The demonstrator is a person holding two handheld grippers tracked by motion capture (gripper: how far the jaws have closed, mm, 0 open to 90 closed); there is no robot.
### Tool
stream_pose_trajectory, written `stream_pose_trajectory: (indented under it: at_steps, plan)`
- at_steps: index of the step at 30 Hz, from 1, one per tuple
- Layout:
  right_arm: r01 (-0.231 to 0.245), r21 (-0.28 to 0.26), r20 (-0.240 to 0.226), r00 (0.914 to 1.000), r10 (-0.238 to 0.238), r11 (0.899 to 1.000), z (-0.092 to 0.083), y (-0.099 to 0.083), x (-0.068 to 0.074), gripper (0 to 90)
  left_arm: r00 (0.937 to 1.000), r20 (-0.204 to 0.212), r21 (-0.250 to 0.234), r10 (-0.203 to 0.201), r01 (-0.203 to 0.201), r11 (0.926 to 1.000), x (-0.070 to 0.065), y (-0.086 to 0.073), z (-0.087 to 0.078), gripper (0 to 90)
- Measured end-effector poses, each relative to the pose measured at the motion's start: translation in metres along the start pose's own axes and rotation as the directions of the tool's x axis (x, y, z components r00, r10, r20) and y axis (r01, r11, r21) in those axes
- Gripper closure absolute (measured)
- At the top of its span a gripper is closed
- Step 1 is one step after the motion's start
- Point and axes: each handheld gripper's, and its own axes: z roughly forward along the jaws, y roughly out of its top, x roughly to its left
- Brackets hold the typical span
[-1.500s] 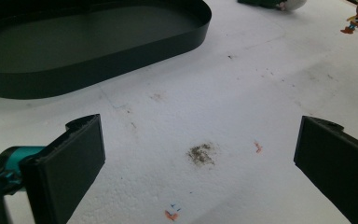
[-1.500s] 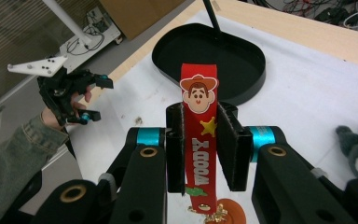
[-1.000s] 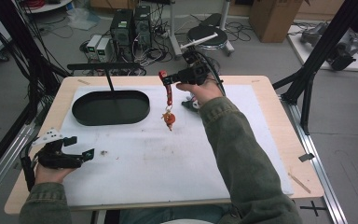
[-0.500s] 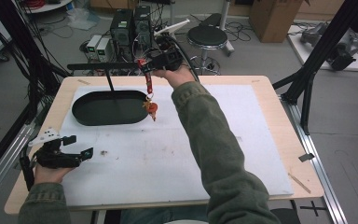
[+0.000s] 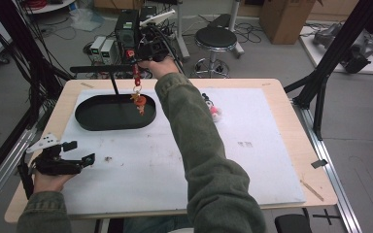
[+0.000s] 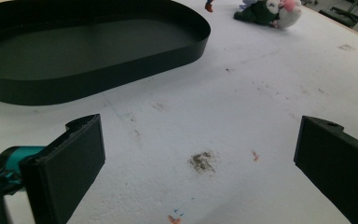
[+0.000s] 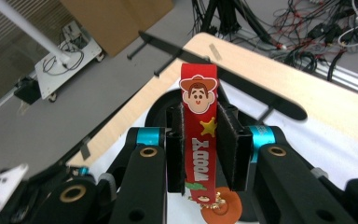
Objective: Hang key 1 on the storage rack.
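A: Where is the red strap [image 7: 199,135] right now?

B: Clamped between the fingers of the right gripper [image 5: 137,57], up in the air above the far edge of the black oval tray [image 5: 85,121]. In the right gripper view the two pads press flat on either side of it, and a cartoon cowboy face and a yellow star show on its red front.

A: Anything hanging from it?

B: Yes, a gold ring and an orange charm [image 5: 140,101] dangle below the strap, over the right part of the tray. Whether the charm touches the tray floor, I cannot tell.

A: And the other hand?

B: The left gripper [image 5: 77,154] lies low at the near left corner of the white mat [image 5: 252,170] on the table [image 5: 291,92]. Its fingers [image 6: 72,161] stand wide apart with nothing between them, just the stained mat beneath.

A: What else is on the mat?

B: A small plush toy [image 5: 212,109] with a pink and white part lies to the right of the tray, well apart from both grippers and partly behind the person's sleeve [image 5: 199,145]
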Motion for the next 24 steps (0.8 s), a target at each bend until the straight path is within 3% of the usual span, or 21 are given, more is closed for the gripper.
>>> stream_pose_trajectory:
  at_steps: [8, 15, 24]
  plan:
    - [-0.009, -0.016, 0.016, 0.9998, 0.009, 1.000, 0.018, 0.015, 0.010, 74.4, 1.0000, 0.002, -0.006, -0.003, 0.003, 1.0000, 0.000, 0.000, 0.000, 2.3]
    - [-0.045, -0.062, -0.010, 0.9990, 0.044, 0.997, 0.035, 0.023, 0.007, 74.4, 1.0000, -0.001, 0.001, 0.000, 0.000, 1.0000, 0.000, 0.000, 0.001, 2.3]
    - [-0.118, -0.162, -0.033, 0.9929, 0.114, 0.980, 0.051, 0.025, -0.002, 74.4, 1.0000, -0.001, 0.001, -0.002, 0.002, 1.0000, 0.001, 0.000, 0.001, 2.3]
